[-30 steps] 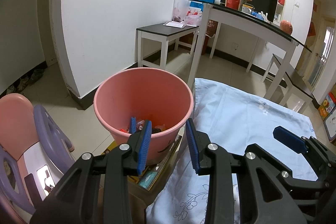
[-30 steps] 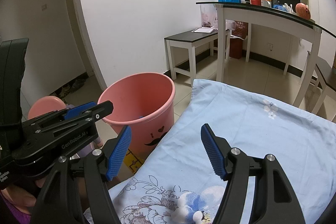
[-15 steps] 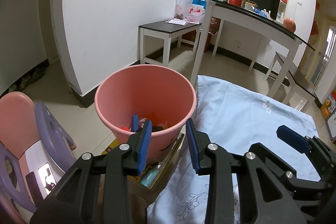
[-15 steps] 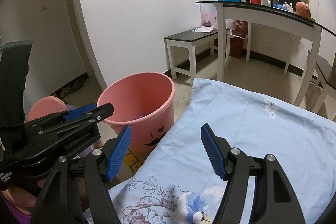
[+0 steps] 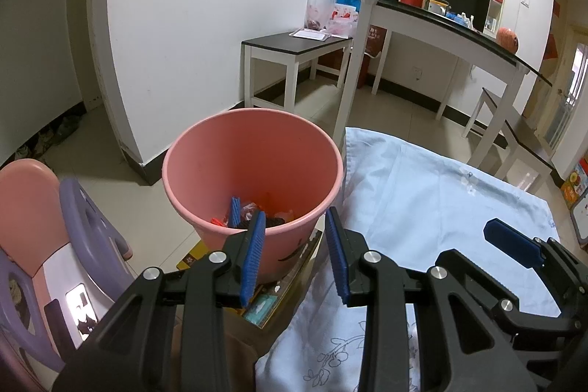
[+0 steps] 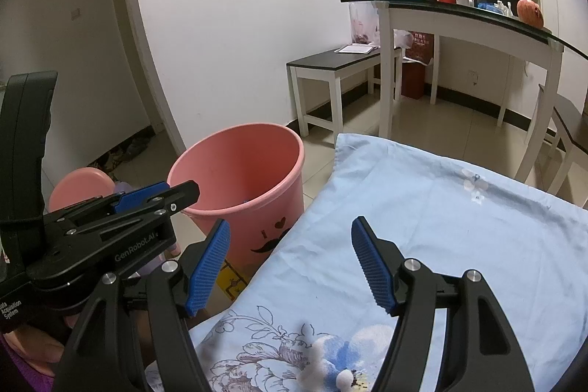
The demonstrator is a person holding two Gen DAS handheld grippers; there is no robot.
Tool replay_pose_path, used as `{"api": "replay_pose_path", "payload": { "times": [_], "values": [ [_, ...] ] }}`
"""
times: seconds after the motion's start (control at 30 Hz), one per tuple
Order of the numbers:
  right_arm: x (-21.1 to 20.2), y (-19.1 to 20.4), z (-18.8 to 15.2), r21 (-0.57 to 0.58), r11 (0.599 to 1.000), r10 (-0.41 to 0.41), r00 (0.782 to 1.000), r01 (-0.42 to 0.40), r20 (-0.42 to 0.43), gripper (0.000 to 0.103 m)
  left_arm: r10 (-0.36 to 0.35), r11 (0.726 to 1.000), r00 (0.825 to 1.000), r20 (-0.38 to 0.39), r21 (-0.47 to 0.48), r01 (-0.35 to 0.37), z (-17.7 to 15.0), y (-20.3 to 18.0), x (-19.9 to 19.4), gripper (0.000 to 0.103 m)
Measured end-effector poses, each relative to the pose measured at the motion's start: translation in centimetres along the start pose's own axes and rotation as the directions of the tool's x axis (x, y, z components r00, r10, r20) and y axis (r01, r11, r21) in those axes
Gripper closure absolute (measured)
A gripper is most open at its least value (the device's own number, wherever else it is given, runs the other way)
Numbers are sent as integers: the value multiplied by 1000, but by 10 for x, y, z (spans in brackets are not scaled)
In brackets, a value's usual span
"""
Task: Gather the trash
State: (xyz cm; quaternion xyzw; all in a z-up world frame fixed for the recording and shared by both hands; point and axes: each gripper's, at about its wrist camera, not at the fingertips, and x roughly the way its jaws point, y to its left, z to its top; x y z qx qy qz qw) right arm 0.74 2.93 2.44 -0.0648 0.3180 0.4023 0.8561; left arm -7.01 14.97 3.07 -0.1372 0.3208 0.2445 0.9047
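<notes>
A pink bin (image 5: 253, 168) stands on the floor beside a table under a light blue cloth (image 5: 433, 193). Red, blue and dark scraps of trash (image 5: 253, 212) lie at its bottom. My left gripper (image 5: 296, 256) hovers open just short of the bin's near rim, nothing between its blue pads. The right gripper (image 6: 290, 267) is open and empty over the cloth (image 6: 422, 226), with the bin (image 6: 239, 179) to its left. White cotton-like bits (image 6: 330, 373) lie on the floral print at the near edge. Each gripper shows in the other's view, the left gripper (image 6: 121, 219) and the right gripper (image 5: 514, 245).
A flat printed box (image 5: 264, 304) lies under the bin. A pink and purple child's chair (image 5: 47, 226) stands at the left. A low dark-topped bench (image 5: 297, 46) and a tall white table (image 5: 441, 28) line the far wall, and another bench (image 5: 514, 138) is at the right.
None in the right wrist view. The left wrist view has shifted slightly, so the bin sits a little to the right and its trash shows more.
</notes>
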Motion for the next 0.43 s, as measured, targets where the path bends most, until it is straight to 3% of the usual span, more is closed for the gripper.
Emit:
{"api": "replay_pose_path", "payload": {
  "times": [0.43],
  "values": [
    [-3,-4,0,11,1000,-3,1000,3,0,36,4,999,1000,-17,40,-3,1,-8,5,69]
  ]
}}
